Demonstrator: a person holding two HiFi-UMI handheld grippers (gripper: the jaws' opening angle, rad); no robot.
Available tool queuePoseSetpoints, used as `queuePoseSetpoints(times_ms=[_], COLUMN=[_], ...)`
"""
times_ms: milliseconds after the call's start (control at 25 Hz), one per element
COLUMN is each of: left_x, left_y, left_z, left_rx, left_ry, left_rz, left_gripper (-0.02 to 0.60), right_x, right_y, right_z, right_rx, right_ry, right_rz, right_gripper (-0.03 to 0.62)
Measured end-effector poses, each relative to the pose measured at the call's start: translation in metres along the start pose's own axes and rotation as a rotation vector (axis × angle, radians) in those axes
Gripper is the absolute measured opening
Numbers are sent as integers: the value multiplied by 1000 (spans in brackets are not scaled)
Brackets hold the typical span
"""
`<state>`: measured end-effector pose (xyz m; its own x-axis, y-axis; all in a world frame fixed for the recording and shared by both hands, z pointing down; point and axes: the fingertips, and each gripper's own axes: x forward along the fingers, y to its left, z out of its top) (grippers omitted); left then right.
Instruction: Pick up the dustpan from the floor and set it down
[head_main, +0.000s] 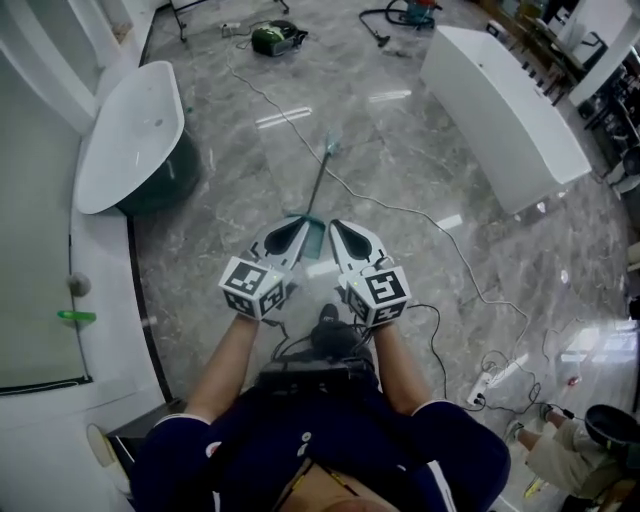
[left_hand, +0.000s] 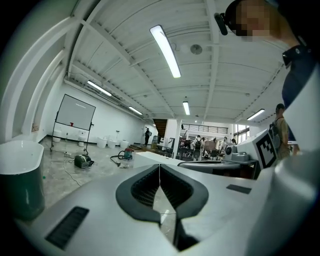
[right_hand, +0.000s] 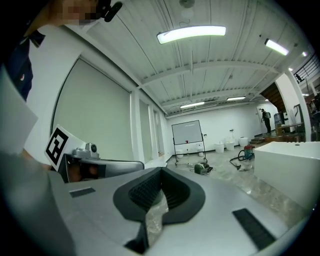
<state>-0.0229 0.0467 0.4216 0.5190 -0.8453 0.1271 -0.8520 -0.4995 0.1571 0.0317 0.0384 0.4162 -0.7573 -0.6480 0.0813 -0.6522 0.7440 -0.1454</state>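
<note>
Ahead, the dustpan (head_main: 319, 190) lies on the floor (head_main: 400, 150), handle pointing away, just past the left gripper (head_main: 302, 225) and right gripper (head_main: 334, 225), both pressed together, empty, held level side by side, presumably for the approach.

Seen from above, the person's left forearm (head_main: 225, 355) and right forearm (head_main: 400, 365) stretch forward side by side, both bare. Each carries a tool, and the two point ahead, roughly level. The left tool (head_main: 298, 228) has its jaws pressed together with nothing between them. The right tool (head_main: 340, 228) is likewise closed and empty. Their tips angle slightly toward each other, near but apart.
</note>
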Motion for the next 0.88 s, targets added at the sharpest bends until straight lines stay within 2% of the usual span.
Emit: queuePoseSetpoints(times_ms=[240,400,640,880], left_x=[62,83,118,142], left_y=[31,43,50,64], left_z=[18,26,28,34], left_rx=[2,4,-2,-9], left_ry=[19,34,48,51], left_rz=[56,72,54,14], left_gripper=[14,14,14,14], right_x=[38,57,70,84], right_y=[-65,-87,-116,-132], right_z=[16,30,38,46], right_rx=[12,16,18,8], right_ry=[5,-6,-11,-1], right_rz=[38,49,35,-18], right_gripper=[6,6,6,6])
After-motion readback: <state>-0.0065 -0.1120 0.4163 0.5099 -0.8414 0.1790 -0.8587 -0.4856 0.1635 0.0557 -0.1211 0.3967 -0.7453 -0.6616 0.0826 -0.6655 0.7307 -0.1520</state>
